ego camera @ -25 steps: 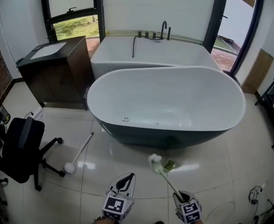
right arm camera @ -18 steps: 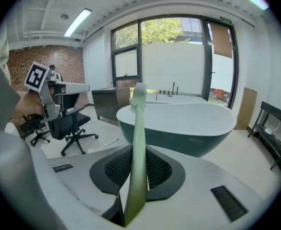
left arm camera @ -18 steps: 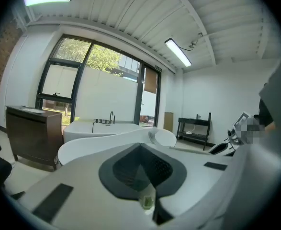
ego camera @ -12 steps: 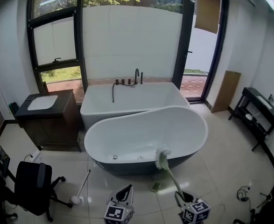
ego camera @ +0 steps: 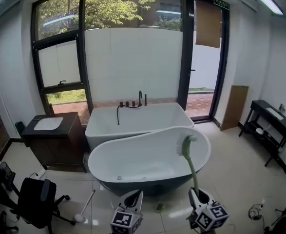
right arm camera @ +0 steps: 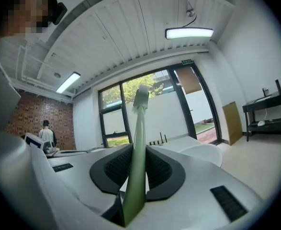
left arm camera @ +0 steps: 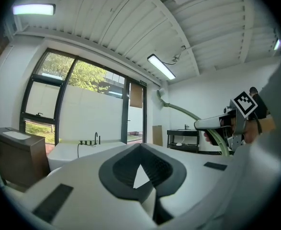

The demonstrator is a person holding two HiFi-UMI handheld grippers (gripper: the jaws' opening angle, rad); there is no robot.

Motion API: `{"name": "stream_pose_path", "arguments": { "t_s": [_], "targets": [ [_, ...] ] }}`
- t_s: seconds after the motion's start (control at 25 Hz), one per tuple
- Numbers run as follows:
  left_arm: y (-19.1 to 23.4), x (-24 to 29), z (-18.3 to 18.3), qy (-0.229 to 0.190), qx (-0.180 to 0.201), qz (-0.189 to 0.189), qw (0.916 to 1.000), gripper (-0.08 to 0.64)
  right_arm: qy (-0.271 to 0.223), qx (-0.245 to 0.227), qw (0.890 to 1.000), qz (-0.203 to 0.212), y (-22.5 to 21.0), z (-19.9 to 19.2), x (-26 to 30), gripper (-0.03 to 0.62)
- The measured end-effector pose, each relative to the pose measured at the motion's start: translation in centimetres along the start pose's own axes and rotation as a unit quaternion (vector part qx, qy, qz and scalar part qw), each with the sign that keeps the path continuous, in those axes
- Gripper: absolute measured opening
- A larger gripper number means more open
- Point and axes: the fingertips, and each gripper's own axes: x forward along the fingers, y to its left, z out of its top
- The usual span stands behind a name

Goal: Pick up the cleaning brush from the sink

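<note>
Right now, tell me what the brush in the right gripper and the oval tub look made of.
Brush: pale green handle, smooth and matte, probably plastic; whitish bristle head. Oval tub: glossy white inside, dark outside, likely acrylic or enamel by its sheen.

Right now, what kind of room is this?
Likely a bathroom mock-up or showroom: white oval freestanding bathtub, white rectangular tub with black taps behind it, dark wooden vanity cabinet with white basin.
</note>
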Motion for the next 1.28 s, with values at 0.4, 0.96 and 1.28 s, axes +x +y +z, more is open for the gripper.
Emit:
{"name": "stream_pose_path", "arguments": {
  "t_s": [0.4,0.96,1.28],
  "targets": [
    [-2.6,3.1,4.5,-0.025,0.003,0.018,0.9995,0.002,-0.031,0.021,0.994,0.100,-2.4,5.5,0.0,0.049],
    [-1.9,7.9,4.8,-0.019,0.005,-0.029,0.9994,0.002,0.012,0.017,0.995,0.102,-2.3,3.4,3.5,0.049],
    [-1.8,8.9,4.2,-0.012,-0.002,-0.039,0.9992,0.002,0.014,0.018,0.996,0.084,-3.2,2.8,3.8,0.048]
  ]
}}
